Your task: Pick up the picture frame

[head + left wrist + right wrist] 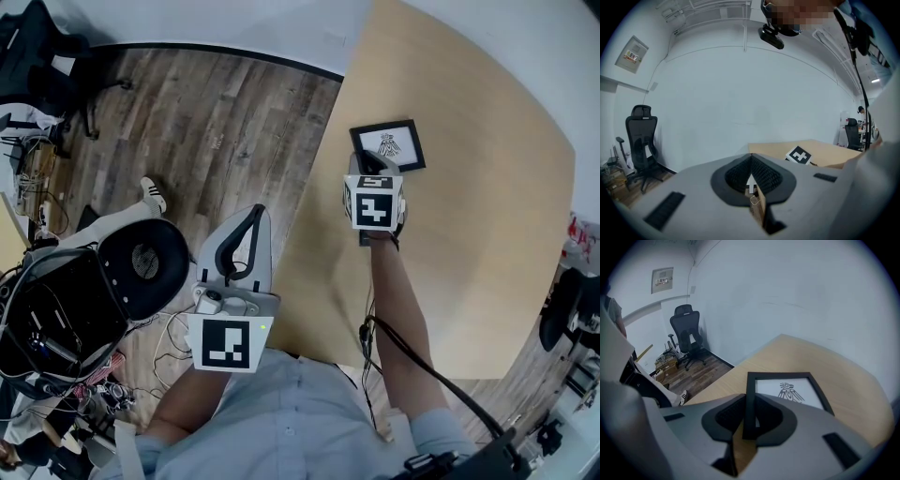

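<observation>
A black picture frame point(389, 143) with a small bird drawing lies flat on the light wooden table point(469, 272), near its left edge. My right gripper point(359, 169) reaches down to the frame's near left side. In the right gripper view the frame's point(787, 392) left bar runs between the two dark pads of the right gripper point(751, 405), and both pads press on it. My left gripper point(255, 214) hangs off the table over the wooden floor. Its jaws meet at the tip of the left gripper point(751, 159), with nothing held between them.
The table's curved left edge point(314, 216) runs just beside the frame. A black office chair point(142, 262) and cables sit on the floor point(216, 122) at the lower left. More dark chairs point(47, 56) stand at the upper left. A white wall is behind the table.
</observation>
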The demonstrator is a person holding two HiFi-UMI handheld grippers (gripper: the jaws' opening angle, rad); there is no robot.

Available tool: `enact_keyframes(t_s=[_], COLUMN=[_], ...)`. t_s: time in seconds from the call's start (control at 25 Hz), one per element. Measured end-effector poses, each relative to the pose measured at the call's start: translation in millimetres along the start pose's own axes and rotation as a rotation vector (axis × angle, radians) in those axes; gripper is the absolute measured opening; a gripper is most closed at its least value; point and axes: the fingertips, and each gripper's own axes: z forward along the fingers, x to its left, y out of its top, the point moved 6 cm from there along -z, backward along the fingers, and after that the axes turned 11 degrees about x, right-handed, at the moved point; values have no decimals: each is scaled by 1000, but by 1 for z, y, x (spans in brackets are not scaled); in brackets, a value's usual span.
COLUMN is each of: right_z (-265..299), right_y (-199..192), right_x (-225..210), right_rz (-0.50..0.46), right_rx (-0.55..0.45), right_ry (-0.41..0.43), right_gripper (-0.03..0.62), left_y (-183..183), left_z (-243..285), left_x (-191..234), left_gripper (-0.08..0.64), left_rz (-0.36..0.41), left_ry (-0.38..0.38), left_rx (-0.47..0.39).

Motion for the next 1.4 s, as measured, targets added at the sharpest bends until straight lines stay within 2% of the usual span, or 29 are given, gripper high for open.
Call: enact_keyframes(t_s=[0.32, 0.64, 1.16, 1.4], right_z=[-11, -52, -205, -287], right_y=[-12, -9, 26, 24], right_x=[4, -1, 2, 21], right_rz=[0, 17, 34, 18], right_rx=[-80, -249, -631, -806], right_ry=[-13, -54, -93, -115], right_gripper=[61, 61, 61, 62], left_y=[-1, 0, 26, 42], left_z=[-6, -13, -32, -55], left_x=[1, -7, -29, -34], left_gripper=[2, 2, 2, 2], left_rz=[5, 19, 61, 93], left_ry=[-6, -31, -97, -127], left_rx=[-12, -31, -136, -204])
